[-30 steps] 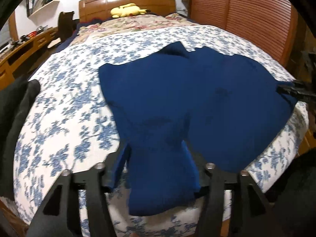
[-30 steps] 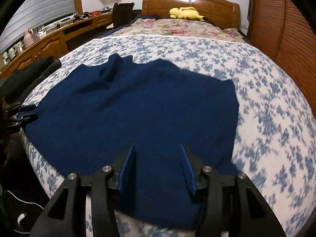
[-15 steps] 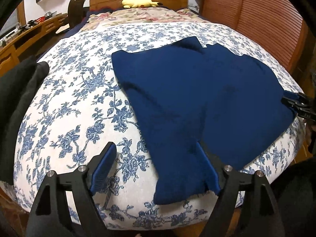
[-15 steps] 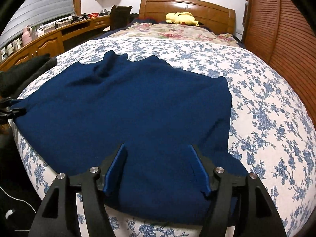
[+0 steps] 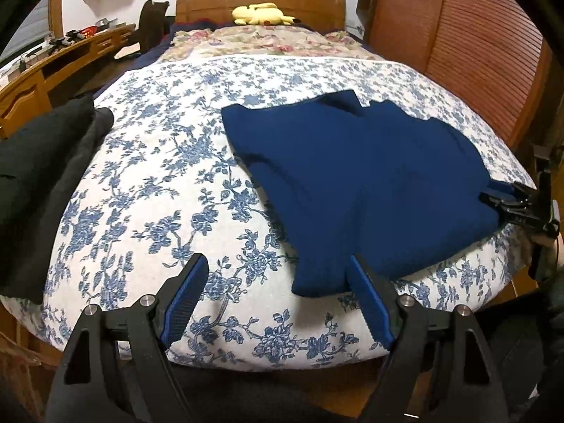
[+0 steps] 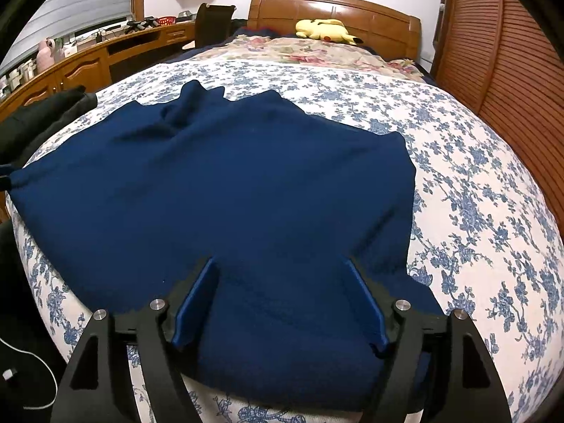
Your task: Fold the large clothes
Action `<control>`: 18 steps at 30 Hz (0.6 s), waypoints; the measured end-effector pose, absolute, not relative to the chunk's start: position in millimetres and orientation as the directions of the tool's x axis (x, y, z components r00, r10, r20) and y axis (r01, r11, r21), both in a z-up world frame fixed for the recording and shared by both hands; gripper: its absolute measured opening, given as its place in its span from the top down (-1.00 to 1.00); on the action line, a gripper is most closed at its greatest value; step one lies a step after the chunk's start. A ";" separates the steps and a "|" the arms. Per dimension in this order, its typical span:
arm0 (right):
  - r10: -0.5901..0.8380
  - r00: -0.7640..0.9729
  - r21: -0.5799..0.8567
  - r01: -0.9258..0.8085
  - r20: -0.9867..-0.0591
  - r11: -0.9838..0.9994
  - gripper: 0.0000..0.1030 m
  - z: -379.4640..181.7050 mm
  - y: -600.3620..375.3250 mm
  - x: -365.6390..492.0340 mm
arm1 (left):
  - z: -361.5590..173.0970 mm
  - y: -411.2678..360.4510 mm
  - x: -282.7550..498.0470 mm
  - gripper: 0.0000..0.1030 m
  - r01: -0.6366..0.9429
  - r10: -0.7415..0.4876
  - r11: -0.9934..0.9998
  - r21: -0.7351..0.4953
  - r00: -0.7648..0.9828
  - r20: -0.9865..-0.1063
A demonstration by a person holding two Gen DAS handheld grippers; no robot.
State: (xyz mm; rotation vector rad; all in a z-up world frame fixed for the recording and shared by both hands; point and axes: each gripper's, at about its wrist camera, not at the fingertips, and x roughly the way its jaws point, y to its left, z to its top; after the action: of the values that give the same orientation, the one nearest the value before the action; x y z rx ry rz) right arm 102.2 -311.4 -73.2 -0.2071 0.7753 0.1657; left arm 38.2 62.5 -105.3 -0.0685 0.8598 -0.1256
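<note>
Bed (image 5: 148, 190): covered by a white quilt with blue flowers; wooden headboard at the far end.
Wardrobe (image 5: 469, 53): brown slatted doors along the right side of the bed.
Table (image 6: 88, 60): long wooden one along the left wall, with small clutter on top.
Sweater (image 6: 229, 194): dark blue, spread flat on the near part of the bed, right of centre in the left wrist view; one sleeve lies folded in over the body and its cuff end reaches the near edge of the bed.
Black garment (image 5: 38, 176): heaped on the left edge of the bed, well apart from the sweater.
Left gripper (image 5: 278, 299): jaws wide apart and holding nothing; the right finger sits just beside the sleeve end, the left finger is over bare quilt.
Right gripper (image 6: 282, 299): jaws wide, low over the near hem of the sweater, cloth between the fingers but not pinched.
Plush (image 5: 261, 14): yellow, lying by the headboard.
</note>
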 end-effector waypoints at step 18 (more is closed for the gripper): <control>0.070 0.710 -0.139 -0.232 -0.701 0.963 -0.59 -76.9 -314.9 105.9 | -120.3 50.4 31.8 0.28 0.129 -0.213 0.977 -0.170 0.627 -0.750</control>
State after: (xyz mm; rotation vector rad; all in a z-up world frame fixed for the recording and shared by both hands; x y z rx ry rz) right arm 105.9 -314.9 -76.9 -0.2236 0.7647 0.1688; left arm 31.8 50.4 -120.3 -0.1033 0.8720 -0.1964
